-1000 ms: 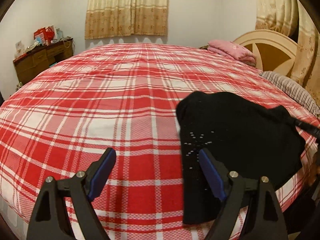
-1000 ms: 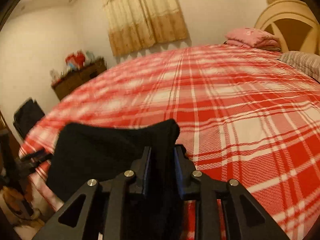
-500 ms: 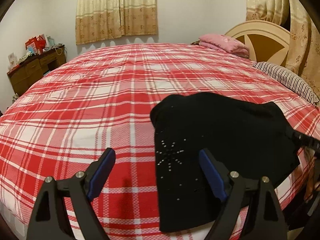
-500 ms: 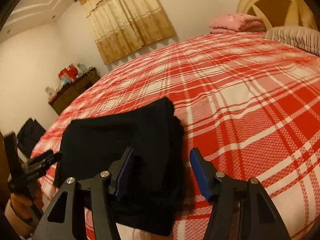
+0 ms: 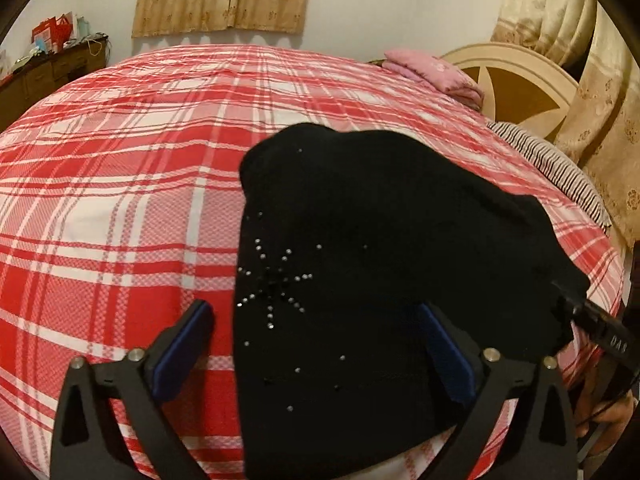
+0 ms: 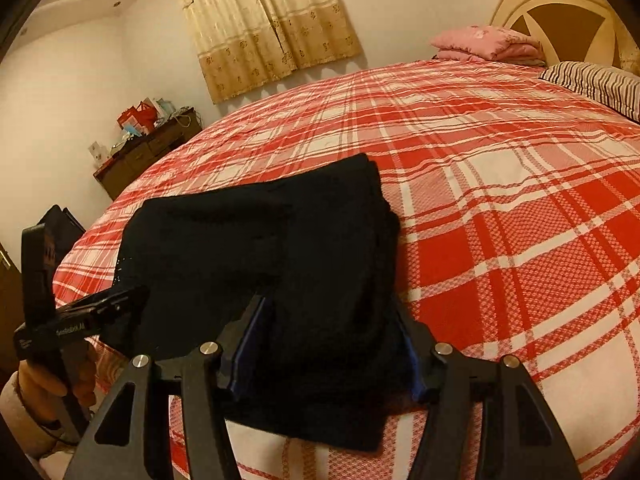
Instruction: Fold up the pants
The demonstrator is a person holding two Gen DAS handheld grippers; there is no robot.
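Observation:
The black pants (image 5: 360, 240) lie folded in a thick wad near the front edge of the red plaid bed (image 5: 120, 200); a star of small studs shows on their top. My left gripper (image 5: 310, 320) hovers over the near left part of the wad. Its jaws are opening wide: one finger is over the bedcover, the other over the cloth, neither pressing. My right gripper (image 6: 328, 320) stands open astride the right end of the pants (image 6: 260, 240), with cloth between its blue pads but not squeezed. Each gripper shows at the edge of the other's view (image 6: 120, 304) (image 5: 568, 304).
A pink folded blanket (image 5: 436, 74) and a striped pillow (image 5: 552, 168) lie by the cream headboard (image 5: 516, 84) at the far right. A cluttered dark wooden dresser (image 6: 148, 152) stands by the wall beyond the bed. Curtains (image 6: 268, 28) hang behind. A person's hand (image 6: 44, 380) holds the left gripper.
My right gripper, which was shut on the pants, has opened and let them settle on the bed. The left gripper has swung over the pants and its jaws stand wider.

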